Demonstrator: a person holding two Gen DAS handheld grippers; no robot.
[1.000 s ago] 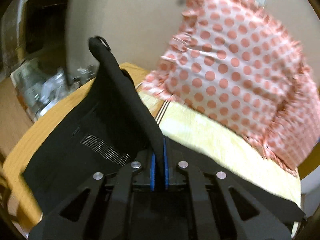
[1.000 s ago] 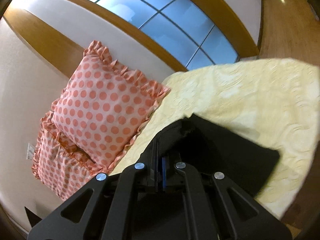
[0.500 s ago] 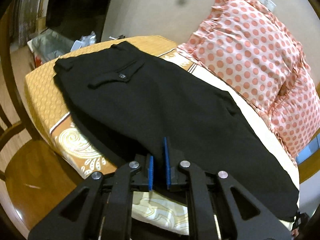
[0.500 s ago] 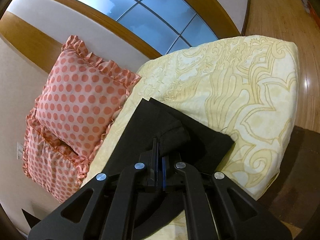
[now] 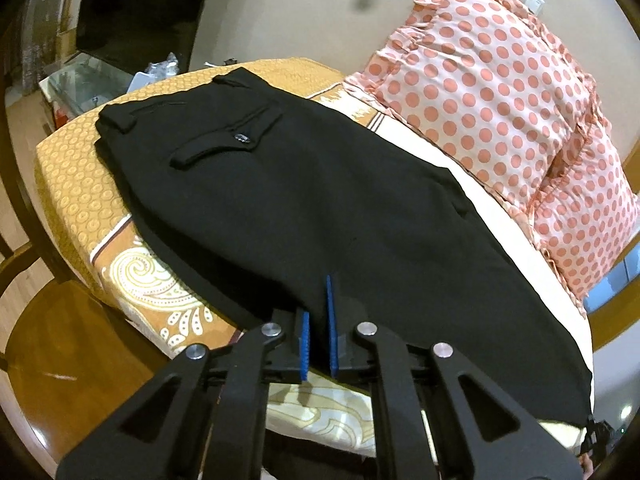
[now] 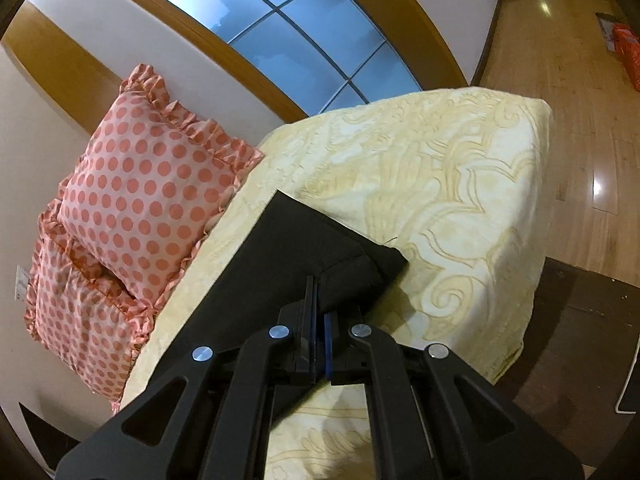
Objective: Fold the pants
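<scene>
Black pants (image 5: 320, 200) lie flat along the bed, waistband and a buttoned back pocket (image 5: 224, 140) at the far left end. My left gripper (image 5: 316, 320) sits at the near edge of the pants with its blue pads slightly apart and nothing between them. In the right wrist view the leg end of the pants (image 6: 304, 248) lies on the cream bedspread. My right gripper (image 6: 318, 312) is shut on the hem corner of the pants, which is bunched up at the pads.
Two pink polka-dot pillows (image 5: 500, 92) lean on the wall behind the pants; they also show in the right wrist view (image 6: 148, 188). The patterned bedspread (image 6: 440, 200) ends at the bed edge, with wooden floor (image 6: 580, 120) beyond. Clutter (image 5: 80, 80) stands past the bed's left end.
My left gripper let go of the pants and its pads parted; the pants dropped flat on the bed. My right gripper lowered the hem onto the bedspread, still holding it.
</scene>
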